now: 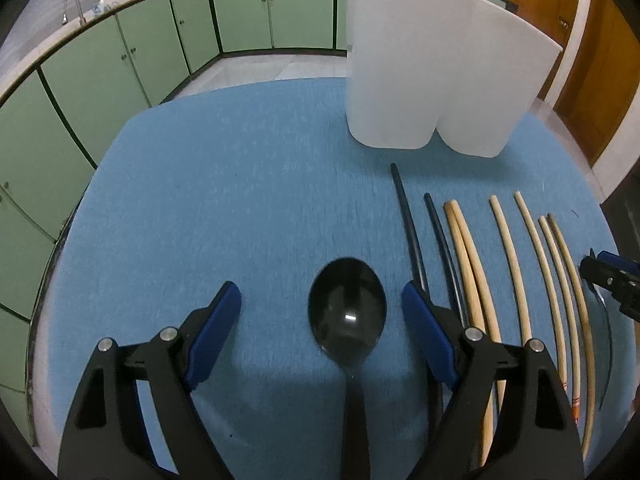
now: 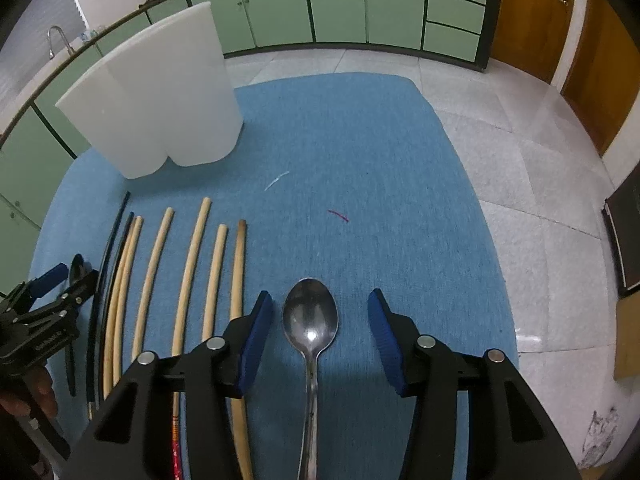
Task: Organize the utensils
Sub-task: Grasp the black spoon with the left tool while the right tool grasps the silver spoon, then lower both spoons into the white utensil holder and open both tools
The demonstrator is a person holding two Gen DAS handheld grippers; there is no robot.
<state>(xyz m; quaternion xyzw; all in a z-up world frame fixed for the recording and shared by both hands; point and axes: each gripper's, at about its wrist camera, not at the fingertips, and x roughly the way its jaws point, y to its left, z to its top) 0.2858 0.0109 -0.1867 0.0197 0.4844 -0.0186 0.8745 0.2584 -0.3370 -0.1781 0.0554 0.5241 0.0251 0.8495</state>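
A black spoon (image 1: 347,312) lies on the blue mat (image 1: 224,200), its bowl between the wide-open fingers of my left gripper (image 1: 322,312), untouched. A metal spoon (image 2: 310,320) lies between the open fingers of my right gripper (image 2: 320,316). Two black chopsticks (image 1: 408,224) and several wooden chopsticks (image 1: 508,248) lie in a row between the spoons; they also show in the right wrist view (image 2: 192,264). A white two-lobed holder (image 1: 432,76) stands upright at the back; it also shows in the right wrist view (image 2: 160,96).
The mat (image 2: 360,160) covers a small table; tiled floor (image 2: 520,160) lies to the right. Green cabinets (image 1: 120,60) and a wooden door (image 1: 600,60) stand behind. The other gripper shows at each view's edge: the right one (image 1: 608,280), the left one (image 2: 48,300).
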